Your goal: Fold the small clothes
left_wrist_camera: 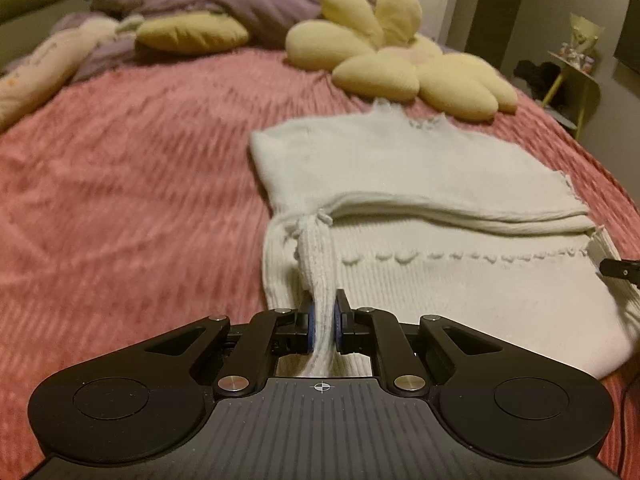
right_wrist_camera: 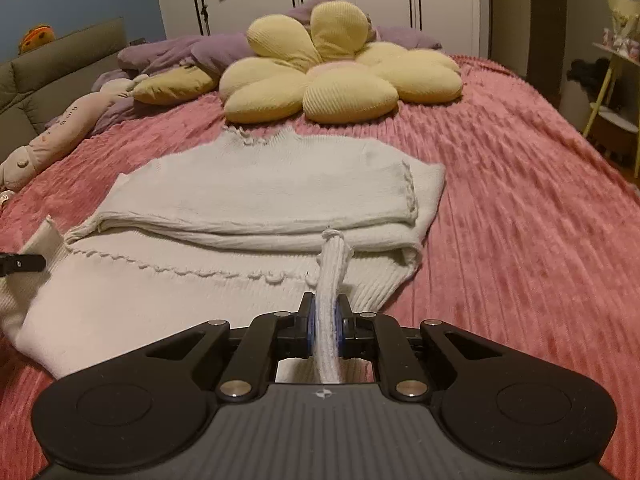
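A white knit sweater (left_wrist_camera: 400,184) lies flat on the pink bedspread (left_wrist_camera: 128,184), its sleeves folded across the middle. My left gripper (left_wrist_camera: 323,310) is shut on the ribbed hem at the sweater's near left corner. My right gripper (right_wrist_camera: 325,312) is shut on the ribbed hem at the near right corner of the sweater (right_wrist_camera: 260,188). Both pinch a raised strip of hem just above the bed. The tip of the right gripper shows at the right edge of the left wrist view (left_wrist_camera: 618,269), and the left gripper's tip shows in the right wrist view (right_wrist_camera: 22,263).
A yellow flower-shaped cushion (right_wrist_camera: 332,80) lies just beyond the sweater's collar. A yellow pillow (left_wrist_camera: 192,34), a purple duvet (left_wrist_camera: 256,8) and a pale plush toy (right_wrist_camera: 60,128) lie at the bed's head and left. A yellow side table (left_wrist_camera: 576,68) stands to the right.
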`<action>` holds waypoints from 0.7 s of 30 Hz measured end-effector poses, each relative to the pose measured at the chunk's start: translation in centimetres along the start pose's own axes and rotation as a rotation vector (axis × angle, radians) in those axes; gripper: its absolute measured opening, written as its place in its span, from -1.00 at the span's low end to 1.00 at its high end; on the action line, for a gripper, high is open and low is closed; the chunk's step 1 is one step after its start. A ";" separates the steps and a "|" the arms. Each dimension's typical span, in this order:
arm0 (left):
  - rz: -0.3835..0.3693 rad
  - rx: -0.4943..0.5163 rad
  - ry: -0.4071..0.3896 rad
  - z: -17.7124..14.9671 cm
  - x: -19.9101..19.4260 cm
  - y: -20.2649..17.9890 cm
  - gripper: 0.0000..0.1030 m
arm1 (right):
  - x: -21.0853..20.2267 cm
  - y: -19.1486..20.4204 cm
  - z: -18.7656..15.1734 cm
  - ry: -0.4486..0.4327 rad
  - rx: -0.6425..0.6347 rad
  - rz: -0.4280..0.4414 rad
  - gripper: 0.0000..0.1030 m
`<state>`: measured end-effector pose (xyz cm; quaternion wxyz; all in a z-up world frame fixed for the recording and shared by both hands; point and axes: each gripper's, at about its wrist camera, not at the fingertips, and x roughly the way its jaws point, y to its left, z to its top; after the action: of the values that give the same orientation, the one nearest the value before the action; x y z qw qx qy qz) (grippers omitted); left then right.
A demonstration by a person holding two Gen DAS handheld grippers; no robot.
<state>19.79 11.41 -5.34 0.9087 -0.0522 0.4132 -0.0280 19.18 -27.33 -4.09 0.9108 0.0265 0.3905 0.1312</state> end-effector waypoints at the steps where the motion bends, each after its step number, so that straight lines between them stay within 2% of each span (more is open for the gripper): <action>1: -0.006 -0.004 0.011 0.1 0.3 0.1 -0.76 | 0.3 0.0 0.0 0.011 0.001 -0.002 -0.81; 5: -0.015 0.001 0.028 0.2 1.1 0.1 -0.69 | 1.2 -0.2 0.1 0.045 0.016 -0.012 -0.72; 8: -0.011 -0.016 0.037 0.4 1.3 0.4 -0.79 | 1.8 -0.3 0.4 0.059 0.019 -0.010 -0.70; 9: -0.012 -0.019 0.032 0.5 1.1 0.5 -0.81 | 2.0 -0.3 0.5 0.061 0.017 -0.016 -0.73; 10: -0.016 -0.018 0.020 0.7 0.6 0.6 -0.81 | 1.9 -0.2 0.6 0.064 0.013 -0.023 -0.85; 11: -0.010 -0.017 0.002 1.0 0.0 0.6 -0.82 | 1.7 0.0 0.6 0.057 0.000 -0.025 -0.85; 14: -0.040 -0.035 -0.076 2.8 -2.4 1.1 -0.82 | 0.3 0.8 1.5 -0.018 -0.070 -0.032 -0.86; 16: -0.065 -0.046 -0.131 4.4 -3.4 1.5 -0.82 | -0.6 0.8 2.6 -0.074 -0.072 -0.021 -0.86; 18: -0.045 -0.035 -0.171 6.0 -3.5 1.6 -0.82 | -1.0 0.8 4.0 -0.123 -0.076 -0.021 -0.86; 21: -0.014 -0.016 -0.207 8.6 -2.0 1.5 -0.82 | -0.1 0.7 6.2 -0.170 -0.065 -0.065 -0.86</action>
<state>24.90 13.69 1.60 0.9459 -0.0648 0.3169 -0.0253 23.37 -26.39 0.37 0.9449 -0.0048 0.3078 0.1116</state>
